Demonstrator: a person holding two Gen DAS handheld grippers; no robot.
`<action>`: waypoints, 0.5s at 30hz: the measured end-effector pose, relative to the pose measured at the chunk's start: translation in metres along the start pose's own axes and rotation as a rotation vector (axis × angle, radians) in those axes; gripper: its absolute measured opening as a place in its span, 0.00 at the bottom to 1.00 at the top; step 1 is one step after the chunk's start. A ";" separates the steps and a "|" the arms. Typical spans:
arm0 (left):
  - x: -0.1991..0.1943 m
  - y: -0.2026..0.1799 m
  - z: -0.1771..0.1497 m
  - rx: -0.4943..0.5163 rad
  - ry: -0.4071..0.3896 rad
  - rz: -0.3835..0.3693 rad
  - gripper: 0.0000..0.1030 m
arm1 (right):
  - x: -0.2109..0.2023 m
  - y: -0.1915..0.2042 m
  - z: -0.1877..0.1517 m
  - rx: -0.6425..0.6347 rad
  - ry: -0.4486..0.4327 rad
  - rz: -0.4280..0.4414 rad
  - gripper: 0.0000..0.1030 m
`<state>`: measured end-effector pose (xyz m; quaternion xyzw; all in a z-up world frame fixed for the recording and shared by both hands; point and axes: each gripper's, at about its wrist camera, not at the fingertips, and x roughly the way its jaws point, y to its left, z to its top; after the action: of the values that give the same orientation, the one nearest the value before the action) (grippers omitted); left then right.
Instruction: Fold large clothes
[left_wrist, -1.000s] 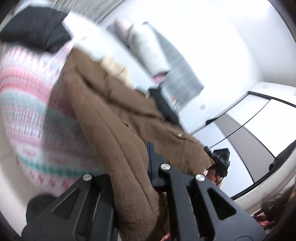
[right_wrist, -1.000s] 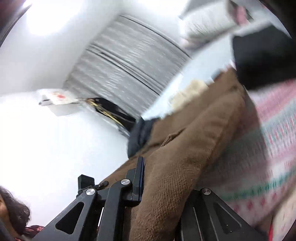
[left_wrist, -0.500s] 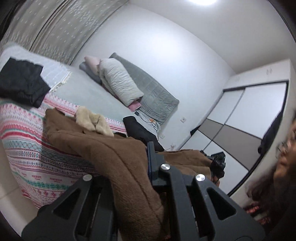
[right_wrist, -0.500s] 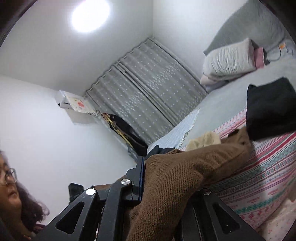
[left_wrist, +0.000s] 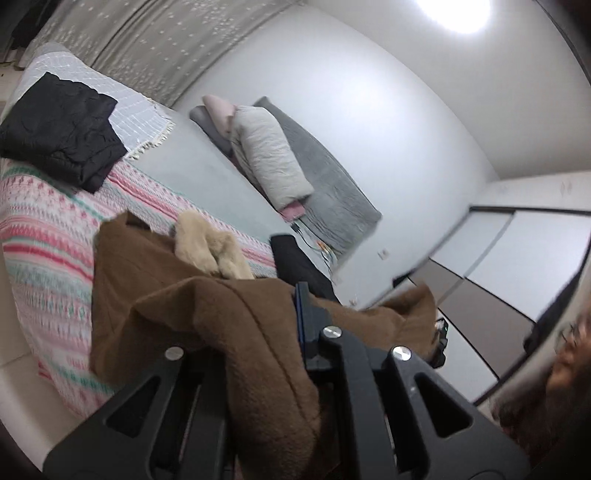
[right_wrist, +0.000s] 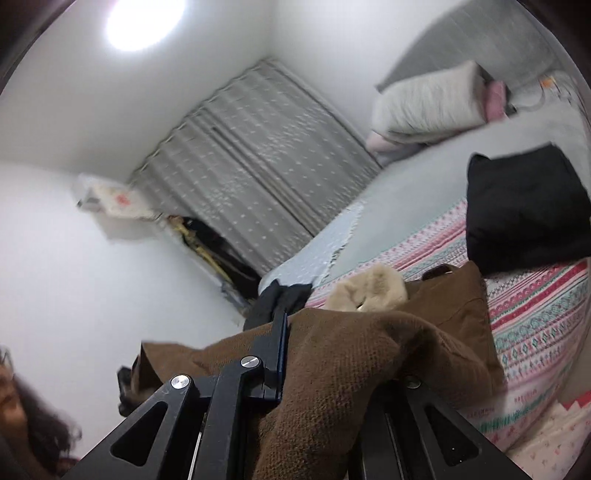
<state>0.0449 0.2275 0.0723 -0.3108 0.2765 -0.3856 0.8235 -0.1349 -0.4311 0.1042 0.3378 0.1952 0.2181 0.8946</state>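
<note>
Brown coat (left_wrist: 255, 350) is clamped in the left tongs (left_wrist: 258, 373); thick wool is bunched between the two fingers. The same coat (right_wrist: 332, 373) is gripped by the right tongs (right_wrist: 325, 391), fabric draped over the right finger. Coat is held up at one end; the far end lies on the striped blanket (left_wrist: 44, 229) at the bed's foot. A beige fur collar (left_wrist: 210, 251) is seen on top of the coat (also visible from the right wrist (right_wrist: 369, 291)). A folded black garment (left_wrist: 62, 129) lies on the bed, apart from the coat. Pillows (left_wrist: 269, 155) are stacked at the head end.
</note>
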 end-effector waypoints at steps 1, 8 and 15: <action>0.009 0.005 0.011 0.005 -0.008 0.021 0.09 | 0.008 -0.005 0.007 0.002 -0.005 -0.009 0.08; 0.105 0.041 0.073 0.082 0.027 0.219 0.09 | 0.096 -0.039 0.066 -0.061 0.006 -0.148 0.08; 0.198 0.121 0.094 0.044 0.175 0.383 0.09 | 0.201 -0.102 0.087 -0.036 0.133 -0.292 0.08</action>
<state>0.2757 0.1573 0.0035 -0.2000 0.3924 -0.2534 0.8613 0.1011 -0.4409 0.0539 0.2745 0.2969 0.1110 0.9078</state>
